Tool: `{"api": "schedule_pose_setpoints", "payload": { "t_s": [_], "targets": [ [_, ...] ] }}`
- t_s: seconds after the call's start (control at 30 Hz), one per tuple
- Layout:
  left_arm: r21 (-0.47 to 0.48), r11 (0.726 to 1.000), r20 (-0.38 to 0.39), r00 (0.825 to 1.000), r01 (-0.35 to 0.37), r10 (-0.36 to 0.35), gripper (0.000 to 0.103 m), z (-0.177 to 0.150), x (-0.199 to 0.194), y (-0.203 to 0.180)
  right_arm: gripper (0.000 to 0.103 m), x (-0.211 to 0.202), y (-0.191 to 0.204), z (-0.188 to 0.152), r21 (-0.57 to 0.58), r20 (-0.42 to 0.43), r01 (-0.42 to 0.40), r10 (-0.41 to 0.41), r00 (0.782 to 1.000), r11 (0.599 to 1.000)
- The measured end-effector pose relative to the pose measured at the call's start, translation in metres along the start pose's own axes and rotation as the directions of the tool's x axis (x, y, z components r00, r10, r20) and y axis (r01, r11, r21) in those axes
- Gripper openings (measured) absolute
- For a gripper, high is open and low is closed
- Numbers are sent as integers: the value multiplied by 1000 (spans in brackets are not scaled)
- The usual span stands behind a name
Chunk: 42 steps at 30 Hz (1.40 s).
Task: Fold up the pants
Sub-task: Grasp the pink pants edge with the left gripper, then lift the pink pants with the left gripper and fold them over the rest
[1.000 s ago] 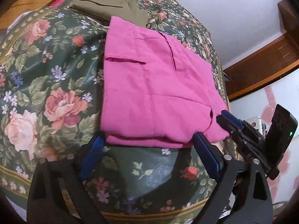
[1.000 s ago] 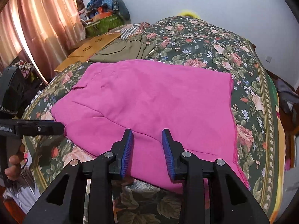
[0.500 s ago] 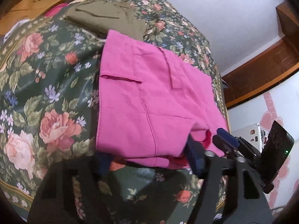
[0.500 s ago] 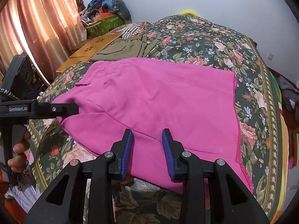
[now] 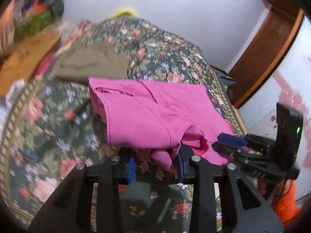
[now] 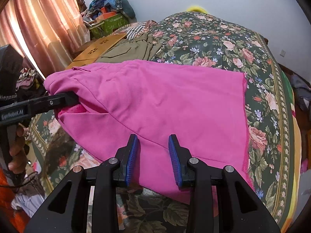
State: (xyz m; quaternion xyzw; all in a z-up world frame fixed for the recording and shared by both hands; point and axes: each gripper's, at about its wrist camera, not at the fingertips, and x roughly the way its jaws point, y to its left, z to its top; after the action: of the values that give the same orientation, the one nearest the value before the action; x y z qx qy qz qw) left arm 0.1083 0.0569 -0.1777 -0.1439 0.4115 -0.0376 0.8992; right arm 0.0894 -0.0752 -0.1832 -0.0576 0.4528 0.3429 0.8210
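Here, two handheld grippers grip folded pink pants (image 6: 155, 101) on a floral bedspread (image 6: 223, 42).

Nearest the lens, the right gripper (image 6: 153, 155) pinches the pants' near edge between blue pads; the left gripper (image 5: 155, 163) is closing on a bunched corner, cloth between its jaws, lifting that end. Beyond lie olive trousers (image 6: 132, 48), then a cardboard sheet (image 6: 101, 46) and curtains (image 6: 38, 29).
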Motion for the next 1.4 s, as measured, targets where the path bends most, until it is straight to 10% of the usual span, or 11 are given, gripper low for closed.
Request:
{"api": "schedule_pose_setpoints", "payload": {
  "t_s": [0.3, 0.87, 1.4],
  "targets": [
    [103, 992, 96, 994, -69, 59, 32, 3, -33, -9, 30, -7, 15, 32, 20, 87, -61, 59, 994, 998],
    [244, 966, 136, 989, -82, 49, 29, 8, -44, -41, 30, 30, 52, 16, -16, -60, -227, 226, 972, 974],
    [480, 874, 136, 991, -73, 8, 29, 2, -40, -104, 30, -12, -12, -21, 108, 16, -34, 33, 999, 994]
  ]
}}
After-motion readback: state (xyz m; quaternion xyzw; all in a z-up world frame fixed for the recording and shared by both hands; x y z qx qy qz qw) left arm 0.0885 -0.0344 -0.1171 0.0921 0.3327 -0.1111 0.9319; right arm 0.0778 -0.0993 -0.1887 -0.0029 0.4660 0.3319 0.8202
